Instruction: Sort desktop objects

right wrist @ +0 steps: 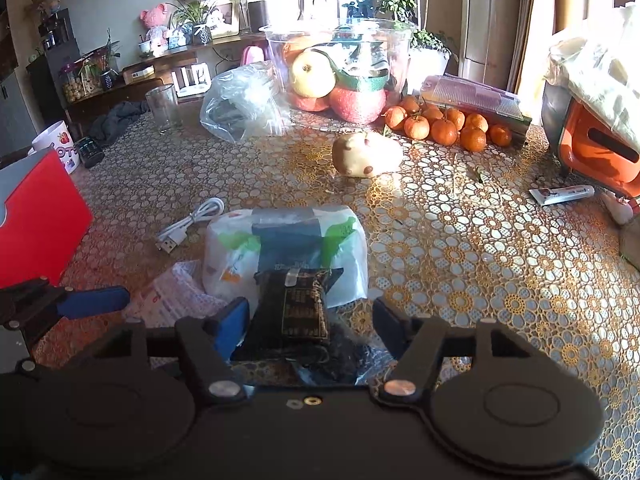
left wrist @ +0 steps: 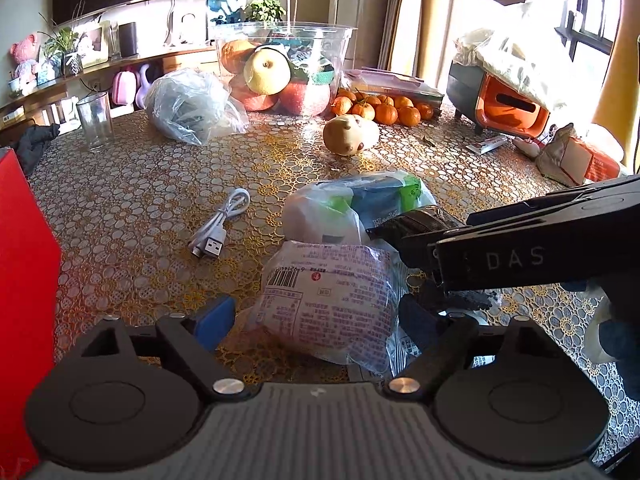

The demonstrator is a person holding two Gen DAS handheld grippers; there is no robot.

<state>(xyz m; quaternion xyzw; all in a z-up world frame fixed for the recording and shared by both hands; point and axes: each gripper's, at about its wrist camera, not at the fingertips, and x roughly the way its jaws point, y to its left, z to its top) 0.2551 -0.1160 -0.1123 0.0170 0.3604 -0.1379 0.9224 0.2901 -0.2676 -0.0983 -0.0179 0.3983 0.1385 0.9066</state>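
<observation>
Sorting looks barely begun: a lace-covered counter (right wrist: pixel 500 240) is strewn with a white cable (left wrist: pixel 218 226), a potato (left wrist: pixel 350 134), tangerines (right wrist: pixel 448 126) and bags. The left tool (left wrist: pixel 316 318) is spread around a pink-printed packet (left wrist: pixel 324 300), not pinching it. The right tool (right wrist: pixel 308 318) is spread around a dark packet (right wrist: pixel 300 308), pads apart from it.

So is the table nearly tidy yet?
Not yet. Nothing looks sorted so far. The left tongs straddle the pink-printed packet, and the right tongs straddle the black packet, neither lifted. The white cable, the glass and the tangerines wait on the table.
</observation>
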